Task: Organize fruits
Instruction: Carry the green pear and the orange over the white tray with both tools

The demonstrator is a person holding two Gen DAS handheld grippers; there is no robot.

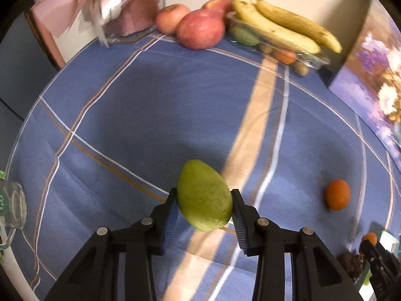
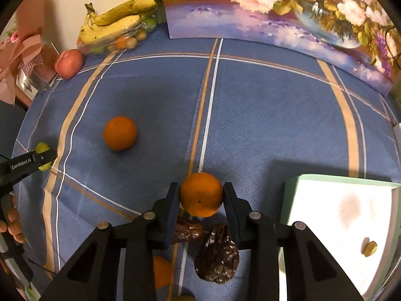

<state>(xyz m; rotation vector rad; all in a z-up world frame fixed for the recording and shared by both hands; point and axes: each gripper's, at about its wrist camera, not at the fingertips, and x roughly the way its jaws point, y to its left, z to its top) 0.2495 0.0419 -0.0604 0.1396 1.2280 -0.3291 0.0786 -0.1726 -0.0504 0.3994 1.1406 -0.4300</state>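
My left gripper (image 1: 204, 200) is shut on a green mango (image 1: 204, 195) and holds it above the blue checked cloth (image 1: 125, 113). My right gripper (image 2: 201, 195) is shut on an orange (image 2: 201, 194); it shows small at the right edge of the left wrist view (image 1: 370, 243). A second orange (image 2: 120, 133) lies loose on the cloth, also in the left wrist view (image 1: 337, 194). Bananas (image 1: 280, 22) lie on a clear tray (image 1: 313, 61) of small fruits at the back. Three apples (image 1: 200, 28) sit beside it. The left gripper with the mango appears at the far left of the right wrist view (image 2: 43, 156).
Dark dried fruits (image 2: 216, 258) and another orange (image 2: 161, 271) lie under my right gripper. A white box with a green rim (image 2: 338, 215) holds a small nut (image 2: 369, 248). A flower painting (image 2: 288, 7) leans at the back. Pink wrapping (image 1: 82, 2) and a glass jar (image 1: 12, 205) are left.
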